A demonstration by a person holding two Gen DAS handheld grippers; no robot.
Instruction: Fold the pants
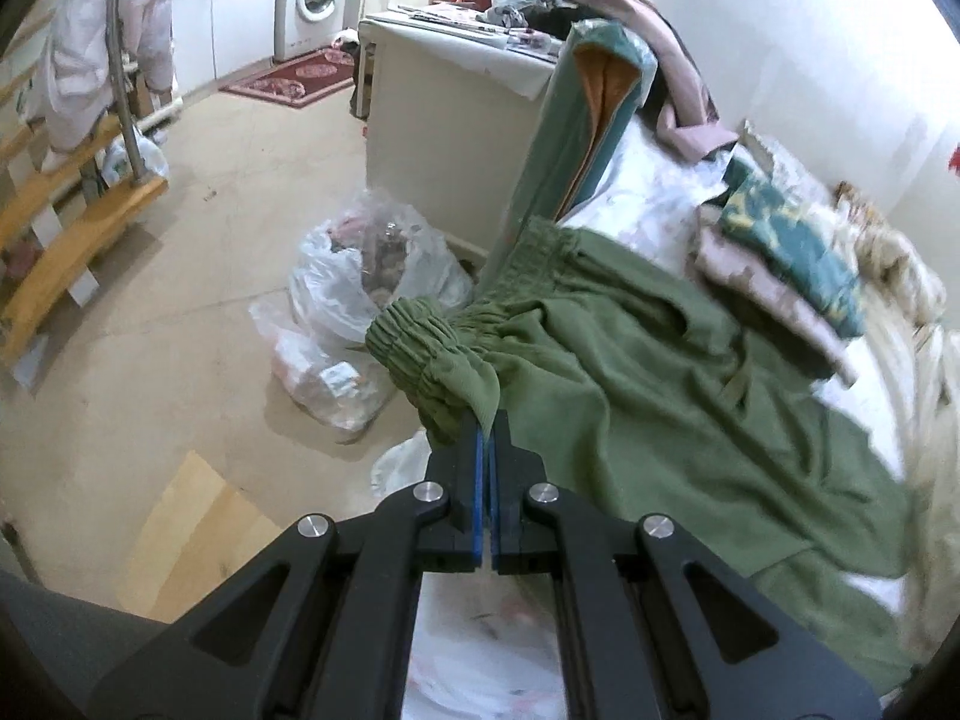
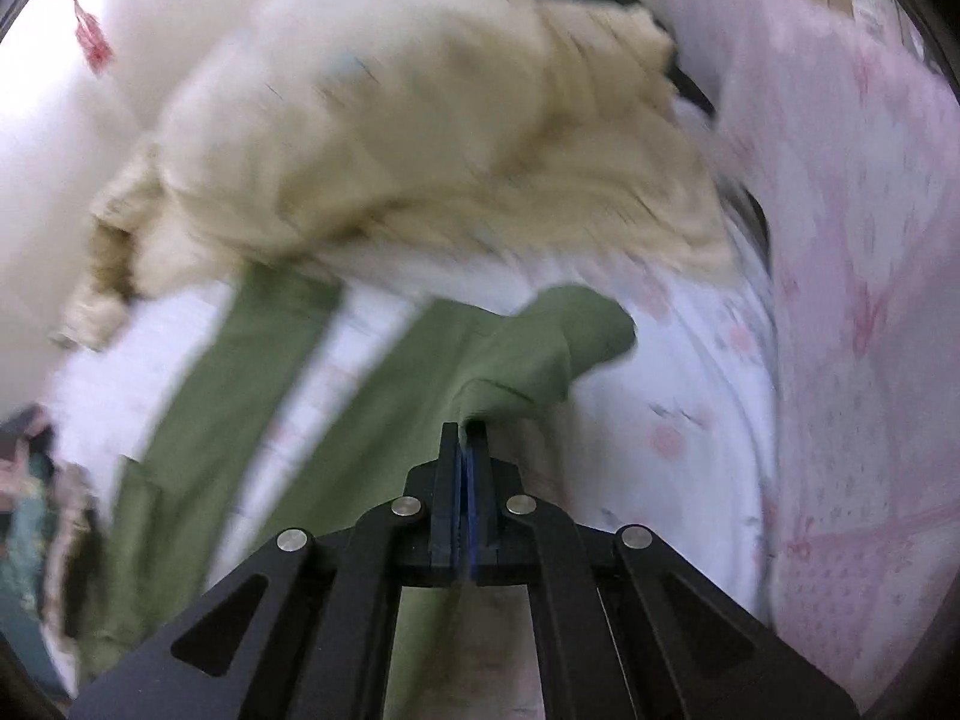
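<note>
The bed (image 1: 648,204), under a white floral sheet, carries the work; against the wall behind it lies a heap of cream bedding (image 2: 420,138), with a pink quilt (image 2: 870,240) off to one side and a small stack of folded clothes (image 1: 792,264) near the head; on the floor beside the bed sit clear plastic bags (image 1: 360,312) stuffed with odds and ends. The green pants (image 1: 660,372) are spread across the sheet, their elastic waistband hanging towards the bed's edge and the two legs running away towards the bedding, apart from each other with a strip of sheet showing between them. The left gripper (image 1: 487,420) has its jaws pressed together on a corner of cloth just below the waistband, which bunches up and curls over in front of it; the right gripper (image 2: 466,429) is likewise pinched tight on a fold of green fabric at the hem end of one leg, though that view is blurred and the exact point of hold is hard to read.

The step in hand appears to be laying one leg over the other lengthwise; to do it well, lift both held points together just enough to clear the sheet, keep the cloth taut between them so the leg does not sag or twist, carry it across until the edges line up, and loosen only once the fabric lies flat; the gathered waistband will want smoothing.
</note>
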